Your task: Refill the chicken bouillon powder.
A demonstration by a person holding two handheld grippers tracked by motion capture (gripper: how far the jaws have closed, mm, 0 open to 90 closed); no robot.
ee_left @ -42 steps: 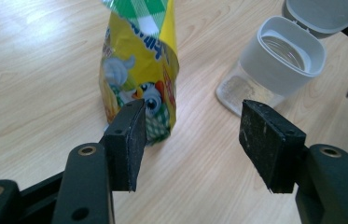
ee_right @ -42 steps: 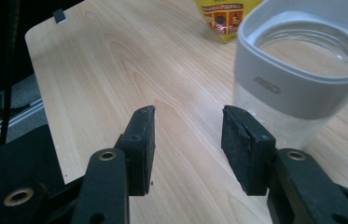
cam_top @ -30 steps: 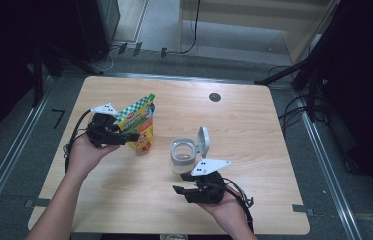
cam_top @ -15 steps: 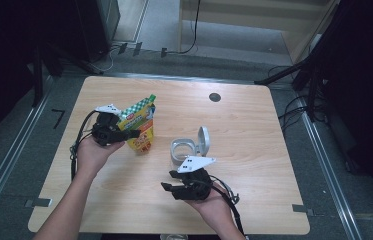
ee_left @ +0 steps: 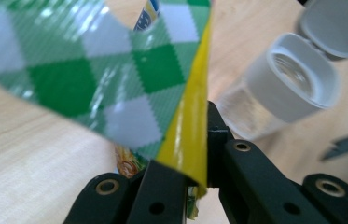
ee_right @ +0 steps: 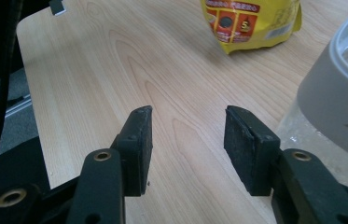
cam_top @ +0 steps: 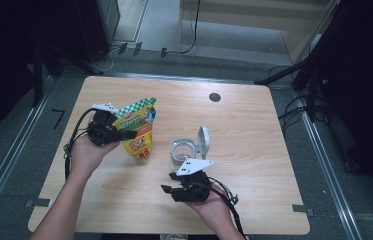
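Observation:
A yellow snack pouch with a green-and-white checked top stands tilted at the table's left. My left gripper has just closed and is shut on its upper edge; in the left gripper view the jaws pinch the pouch's yellow seam. A clear container with its grey flip lid open stands mid-table. My right gripper hovers in front of it, open, with bare wood between its pads. The right gripper view shows the container at the right and the pouch's bottom farther off.
The light wooden table has a small dark round hole near its far edge. Cables trail from both grippers. Metal rails and dark stands flank the table, and its left edge lies close to the right gripper.
My right gripper has slid left along the front of the table, away from under the container. The left gripper and the pouch have hardly shifted.

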